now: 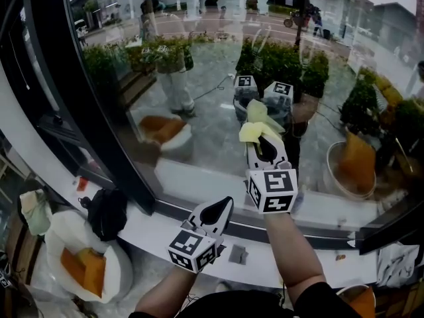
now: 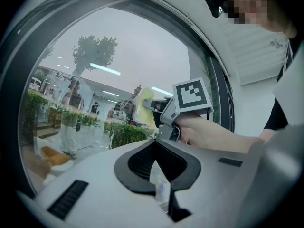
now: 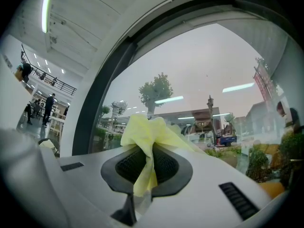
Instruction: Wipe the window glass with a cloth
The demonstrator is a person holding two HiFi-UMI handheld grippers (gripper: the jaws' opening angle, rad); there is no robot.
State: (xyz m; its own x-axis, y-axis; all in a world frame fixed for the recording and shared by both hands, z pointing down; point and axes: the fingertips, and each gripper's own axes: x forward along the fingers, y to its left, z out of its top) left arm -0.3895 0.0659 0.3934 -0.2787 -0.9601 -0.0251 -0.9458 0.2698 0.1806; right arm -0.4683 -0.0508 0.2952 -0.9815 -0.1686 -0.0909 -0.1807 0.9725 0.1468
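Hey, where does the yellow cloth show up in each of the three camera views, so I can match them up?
Head view: the yellow cloth is at centre, pinched in the right gripper at the window glass.
Left gripper view: near centre, just left of the marker cube on the right gripper.
Right gripper view: lower centre, clamped between the jaws.
Shared landmark: the window glass.

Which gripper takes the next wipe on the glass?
Right. The right gripper is shut on the yellow cloth, up at the window glass. The left gripper sits lower over the sill, jaws together, with no cloth.
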